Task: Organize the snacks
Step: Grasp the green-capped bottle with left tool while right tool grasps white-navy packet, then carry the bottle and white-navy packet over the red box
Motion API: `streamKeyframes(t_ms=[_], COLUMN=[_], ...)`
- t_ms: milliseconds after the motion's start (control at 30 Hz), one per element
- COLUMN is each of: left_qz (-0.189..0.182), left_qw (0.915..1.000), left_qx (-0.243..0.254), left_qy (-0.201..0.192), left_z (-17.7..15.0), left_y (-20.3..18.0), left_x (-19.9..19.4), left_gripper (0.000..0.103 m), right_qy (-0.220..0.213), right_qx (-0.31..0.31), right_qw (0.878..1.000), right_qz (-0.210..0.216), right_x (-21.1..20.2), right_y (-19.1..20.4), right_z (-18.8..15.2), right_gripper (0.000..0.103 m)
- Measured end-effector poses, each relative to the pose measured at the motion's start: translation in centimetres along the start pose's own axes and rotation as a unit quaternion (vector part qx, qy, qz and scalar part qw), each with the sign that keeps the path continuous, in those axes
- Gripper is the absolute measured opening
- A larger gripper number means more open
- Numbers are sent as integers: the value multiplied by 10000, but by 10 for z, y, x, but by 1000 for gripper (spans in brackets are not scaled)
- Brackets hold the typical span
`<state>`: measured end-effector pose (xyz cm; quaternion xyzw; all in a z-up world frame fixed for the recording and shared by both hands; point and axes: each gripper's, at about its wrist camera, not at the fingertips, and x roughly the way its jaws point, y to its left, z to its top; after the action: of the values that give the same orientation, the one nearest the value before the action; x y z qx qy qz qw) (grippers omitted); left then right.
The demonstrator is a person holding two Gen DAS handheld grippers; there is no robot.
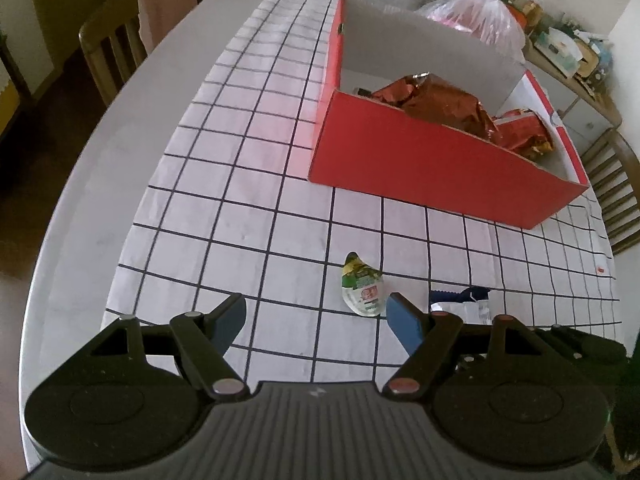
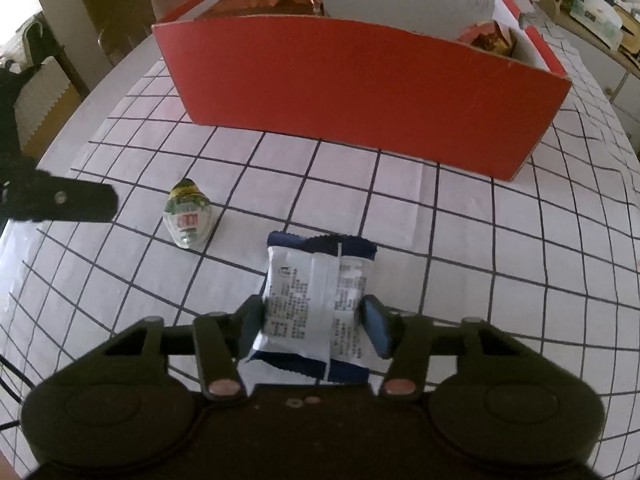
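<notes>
While the left gripper (image 1: 316,320) hangs over the checked tablecloth (image 1: 240,208) with its jaws spread wide and nothing between them, the right gripper (image 2: 314,322) has its pads against both sides of a white and navy snack packet (image 2: 316,300), which lies on the cloth in front of the red box (image 2: 360,88). A small green and white pouch (image 1: 362,285) lies on the cloth just beside the left gripper's right finger, apart from the packet. The red box stands further back on the table, open at the top, with a grey cardboard divider (image 1: 420,48) across it. Crumpled reddish foil bags (image 1: 440,104) fill the near compartment; the section behind the divider is hidden.
</notes>
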<state>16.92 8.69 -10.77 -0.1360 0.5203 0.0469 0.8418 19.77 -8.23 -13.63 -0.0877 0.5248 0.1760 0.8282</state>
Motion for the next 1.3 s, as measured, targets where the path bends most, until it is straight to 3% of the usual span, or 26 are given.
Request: streamKeyframes(t_ms=[267,500,633,800,900,1033,1300], left_qz=[-41,142,268,344,526,492,388], left_qw=[9997,9991,9982,9983,9976,9975,9980], left_qx=[-79,-28,-4,67,174,318,391], left_qy=[224,390,533,461,419,407,308], left_z=[16,19,19,19,16,10,-3], left_y=[-16,-32,-36,-41,-46,-50,-46], left_x=[22,51,66,69,68,66,57], left_gripper=[77,75,63,58,47,34,33], right_qy=[35,-64,-99,-101,-87,-99,-160], right_qx=[137,385,509,618,635,645,640], right_qw=[9997,9991,9985,9979,9979,9978,9978], right_qz=[174,185,169,140,127,110,51], right_x=[-4,-23,-29,-32,-31,-32,-36], right_y=[-14,-45,-60,-71,-76,-80,-80], right_z=[-2,-8,-14,-19,-19,-19,-18], right_gripper=[47,47,47,47,47,47,47])
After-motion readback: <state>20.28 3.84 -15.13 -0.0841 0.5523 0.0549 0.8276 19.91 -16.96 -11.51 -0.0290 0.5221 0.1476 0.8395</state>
